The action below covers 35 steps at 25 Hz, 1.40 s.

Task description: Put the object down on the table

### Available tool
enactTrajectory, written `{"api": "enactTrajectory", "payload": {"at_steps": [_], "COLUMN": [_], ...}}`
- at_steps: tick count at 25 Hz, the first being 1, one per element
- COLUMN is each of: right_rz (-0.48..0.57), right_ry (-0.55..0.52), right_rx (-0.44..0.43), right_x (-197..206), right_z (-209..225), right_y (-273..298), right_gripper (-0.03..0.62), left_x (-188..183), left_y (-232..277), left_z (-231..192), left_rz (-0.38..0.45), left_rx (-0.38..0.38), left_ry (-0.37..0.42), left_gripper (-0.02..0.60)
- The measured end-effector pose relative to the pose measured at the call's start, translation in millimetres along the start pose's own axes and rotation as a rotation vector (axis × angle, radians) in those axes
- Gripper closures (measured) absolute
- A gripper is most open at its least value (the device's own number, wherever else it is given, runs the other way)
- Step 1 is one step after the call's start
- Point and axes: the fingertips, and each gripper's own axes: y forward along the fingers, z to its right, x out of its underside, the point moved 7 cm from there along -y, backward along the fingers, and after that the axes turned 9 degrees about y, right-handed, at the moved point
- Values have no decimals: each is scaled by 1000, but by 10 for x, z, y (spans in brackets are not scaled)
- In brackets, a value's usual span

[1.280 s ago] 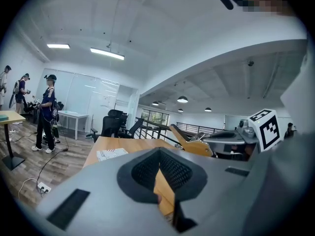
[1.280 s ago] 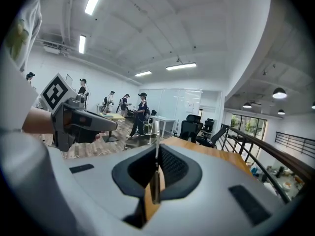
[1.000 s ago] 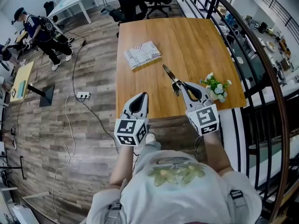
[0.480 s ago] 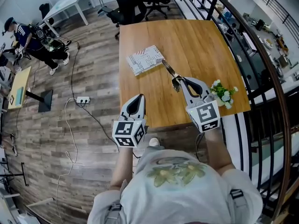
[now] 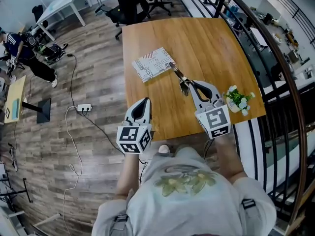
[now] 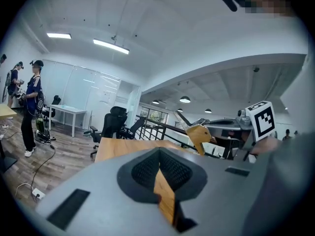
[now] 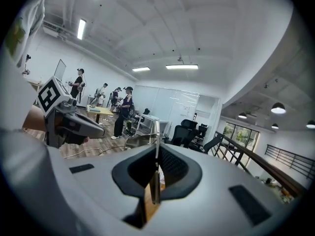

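Note:
A flat tool (image 5: 178,76) with a thin metal blade and a wood-coloured part sticks out forward from my right gripper (image 5: 189,86), which is shut on it over the wooden table (image 5: 211,43). Its far tip lies close to the right edge of a printed booklet (image 5: 153,64). In the right gripper view the blade (image 7: 156,146) stands edge-on between the jaws. The left gripper view shows the tool (image 6: 198,132) in the air at the right. My left gripper (image 5: 145,102) hovers at the table's near edge, shut and empty.
A small potted plant with white flowers (image 5: 239,99) stands at the table's near right corner, right of my right gripper. A dark railing (image 5: 275,58) runs along the right. Office chairs (image 5: 129,1) stand beyond the far edge. A person (image 5: 24,53) stands far left.
The tool's tip has come closer to the booklet's right edge as the right gripper moved slightly forward. The left gripper keeps its place at the near edge. The view has shifted a little.

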Motion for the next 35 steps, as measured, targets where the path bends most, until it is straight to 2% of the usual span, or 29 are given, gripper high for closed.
{"api": "enactTrajectory", "payload": {"at_steps": [6, 17, 35], "right_rz": [-28, -64, -155], "right_ry": [-3, -56, -106], "right_rx": [-5, -55, -139], "right_x": [61, 82, 423], "right_z": [59, 218, 322], "right_y": [211, 580, 1102], "right_gripper": [583, 583, 583], "left_x": [72, -48, 77], "left_y": [129, 377, 574], "left_z": [-149, -338, -528], "left_rz": [-23, -24, -67], "left_rx": [-10, -56, -128], "left_ry": [-17, -19, -42], "left_gripper": [568, 568, 568]}}
